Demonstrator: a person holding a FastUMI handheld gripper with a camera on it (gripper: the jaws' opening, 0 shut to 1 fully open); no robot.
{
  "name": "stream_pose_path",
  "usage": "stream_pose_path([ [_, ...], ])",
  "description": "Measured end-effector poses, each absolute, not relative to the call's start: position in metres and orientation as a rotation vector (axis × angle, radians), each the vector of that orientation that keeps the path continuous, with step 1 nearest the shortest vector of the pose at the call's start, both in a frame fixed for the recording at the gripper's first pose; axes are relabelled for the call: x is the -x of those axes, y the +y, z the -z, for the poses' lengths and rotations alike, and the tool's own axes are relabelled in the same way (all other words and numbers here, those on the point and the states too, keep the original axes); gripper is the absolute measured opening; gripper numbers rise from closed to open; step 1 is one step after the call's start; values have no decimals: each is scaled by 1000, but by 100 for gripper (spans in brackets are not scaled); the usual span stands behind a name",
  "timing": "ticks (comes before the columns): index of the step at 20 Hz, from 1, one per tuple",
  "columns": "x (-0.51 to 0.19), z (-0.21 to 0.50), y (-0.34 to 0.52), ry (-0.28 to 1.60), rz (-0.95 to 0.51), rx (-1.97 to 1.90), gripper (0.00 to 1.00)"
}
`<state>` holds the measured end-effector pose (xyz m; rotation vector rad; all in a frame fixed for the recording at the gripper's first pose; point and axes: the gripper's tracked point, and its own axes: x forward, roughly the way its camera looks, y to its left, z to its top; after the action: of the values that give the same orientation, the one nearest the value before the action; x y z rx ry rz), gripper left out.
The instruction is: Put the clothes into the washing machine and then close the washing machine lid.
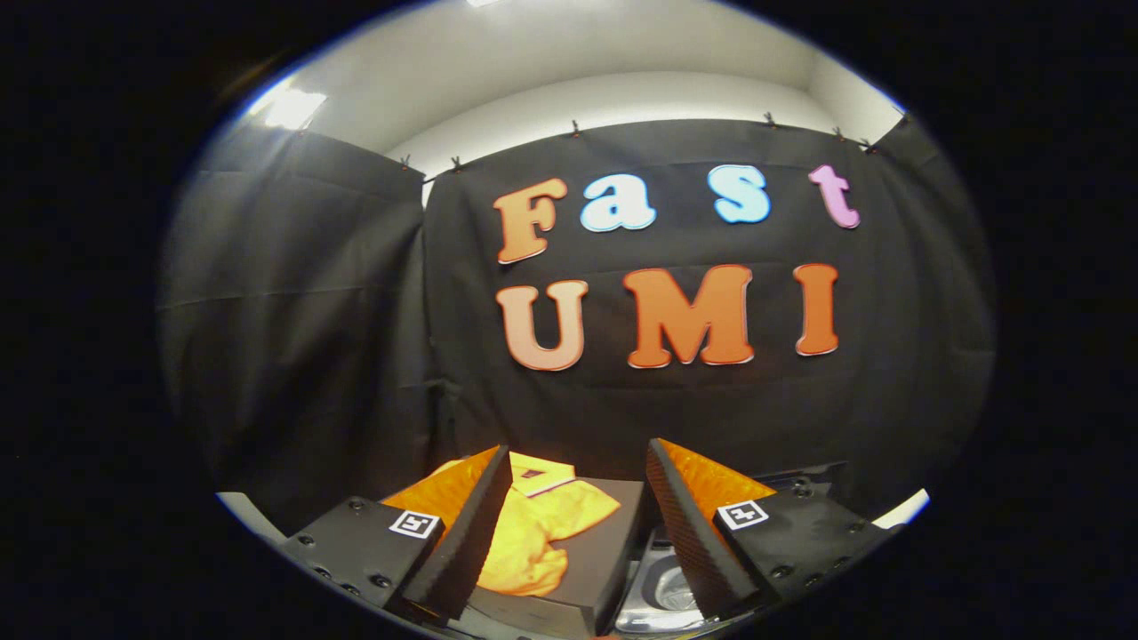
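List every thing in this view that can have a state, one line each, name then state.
Crumpled yellow-orange garment: lying loose on the dark flat block, seen between the fingers and just ahead of them, not gripped.
Dark flat block: lying flat, carrying the garment.
Shiny metal basin: partly seen beside the block; open or shut cannot be told.
Gripper: fingers open, apart, holding nothing.

Crumpled yellow garment (538,524) on dark slab (605,533), beside the washing machine's open tub (662,591).
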<state>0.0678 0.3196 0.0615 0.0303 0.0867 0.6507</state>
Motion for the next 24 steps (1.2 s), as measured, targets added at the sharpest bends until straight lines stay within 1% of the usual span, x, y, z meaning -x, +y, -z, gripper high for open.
stream_pose_path([
  [4,-82,-41,398,182,-789,-18,98],
  [8,-110,5,452,316,-810,4,98],
  [12,-127,78,481,511,-769,28,98],
  [16,-131,122,500,640,-739,91,98],
  [19,-135,145,509,692,-725,123,99],
  [24,-142,167,507,703,-680,138,98],
])
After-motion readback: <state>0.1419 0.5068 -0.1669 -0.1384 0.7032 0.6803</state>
